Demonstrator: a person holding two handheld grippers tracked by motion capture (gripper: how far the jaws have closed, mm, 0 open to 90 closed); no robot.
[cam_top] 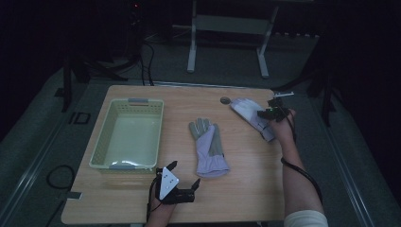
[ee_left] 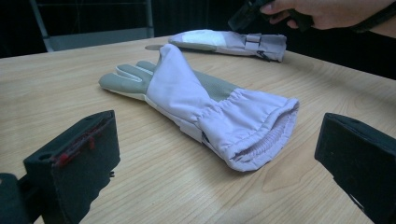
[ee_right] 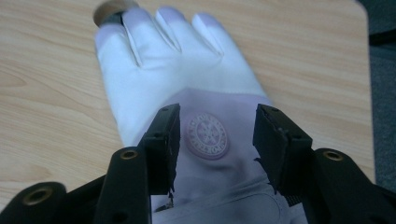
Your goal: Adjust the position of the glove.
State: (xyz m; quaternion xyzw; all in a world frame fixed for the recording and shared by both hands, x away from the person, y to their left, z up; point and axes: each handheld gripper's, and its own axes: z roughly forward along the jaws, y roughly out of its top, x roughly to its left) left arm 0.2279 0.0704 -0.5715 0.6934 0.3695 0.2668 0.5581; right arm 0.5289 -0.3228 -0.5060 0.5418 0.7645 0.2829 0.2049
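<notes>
I've got my right hand-held gripper [ee_right: 215, 135] half-open over the far glove [ee_right: 187, 88] at the tabletop's [cam_top: 246, 189] right rear, ready to lower and pinch its cuff, while the left hand-held gripper [cam_top: 182, 177] waits wide open.

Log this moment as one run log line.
right gripper: open over far glove | left gripper: open, near glove ahead | basket: empty
</notes>
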